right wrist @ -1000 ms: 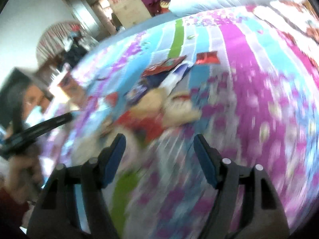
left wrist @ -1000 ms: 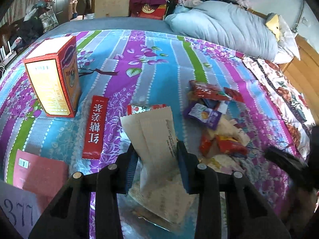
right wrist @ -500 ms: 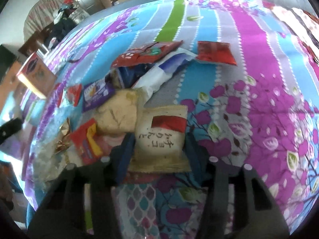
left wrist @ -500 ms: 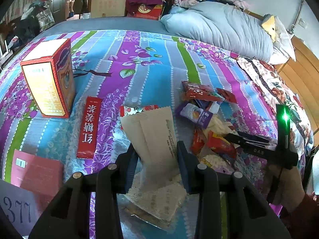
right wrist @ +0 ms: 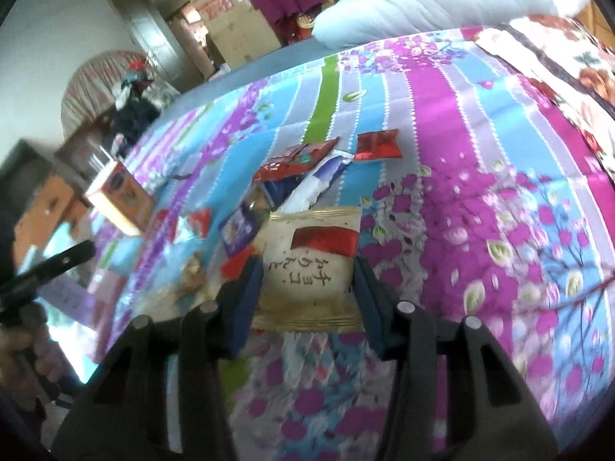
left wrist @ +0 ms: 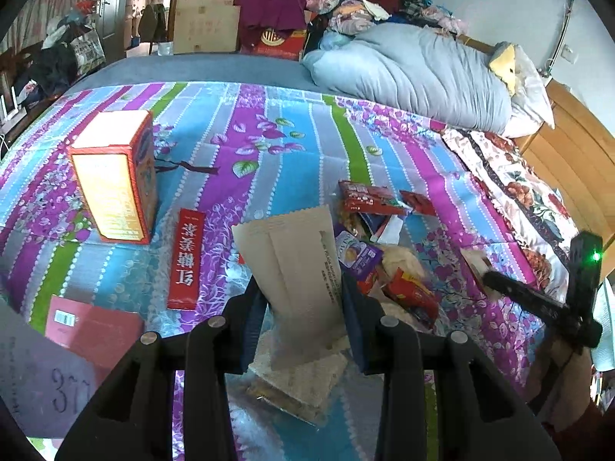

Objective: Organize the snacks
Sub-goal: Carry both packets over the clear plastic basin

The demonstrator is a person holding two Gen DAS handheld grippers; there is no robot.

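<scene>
- Currently both grippers are loaded; I judge this the carry step, each pack lifted off the pile and waiting for a drop spot.
- Left gripper pinches a beige packet by its lower half; the packet stands upright between the fingers, printed back side facing the camera. A rice cracker pack lies on the bed right under it.
- Right gripper squeezes a rice cracker packet with a red label, flat side up, held level just above the bedspread.
- Both tools point forward along the bed, slightly nose-down; the right one shows at the left view's right edge.
- Snack pile sits mid-bed, just beyond both grippers: red, purple and white wrappers overlapping.
- Left of the pile: a red strip box lying flat, then an orange carton standing upright near the left edge.
- Next move, my guess: pick a bare patch, lower and release one packet at a time, keeping like with like.
- Far end: grey duvet at the head of the bed.
</scene>
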